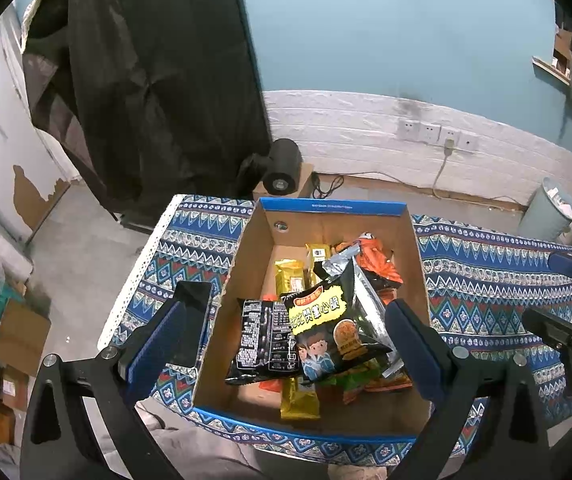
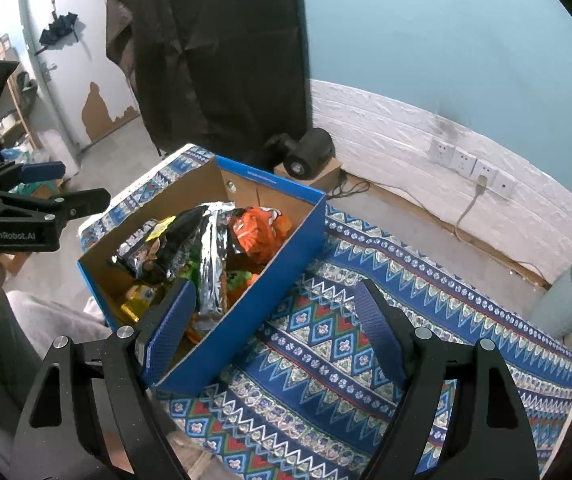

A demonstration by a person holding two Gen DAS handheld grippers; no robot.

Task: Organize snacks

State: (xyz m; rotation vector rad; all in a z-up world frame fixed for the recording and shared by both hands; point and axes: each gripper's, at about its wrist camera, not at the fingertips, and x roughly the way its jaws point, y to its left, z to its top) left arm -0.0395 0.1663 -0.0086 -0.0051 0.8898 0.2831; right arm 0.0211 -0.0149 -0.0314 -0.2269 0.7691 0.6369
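Note:
A blue-rimmed cardboard box [image 1: 245,264] stands on the patterned cloth and holds several snack packets. On top lies a black and yellow cartoon bag [image 1: 326,324], beside a black packet [image 1: 263,340], gold bars [image 1: 290,276] and an orange bag [image 1: 378,260]. My left gripper [image 1: 286,344] is open and empty, hovering above the box. My right gripper [image 2: 273,332] is open and empty, above the cloth by the box's blue side wall [image 2: 269,276]. The box's snacks show there too, with a silver-backed bag [image 2: 213,252] upright.
The blue patterned cloth [image 2: 366,280] covers the table. A black device [image 1: 281,164] sits on a small carton behind the table. A grey bin [image 1: 546,212] stands at the right. Wall sockets [image 1: 434,132] and a cable lie behind. The left gripper shows in the right wrist view [image 2: 65,184].

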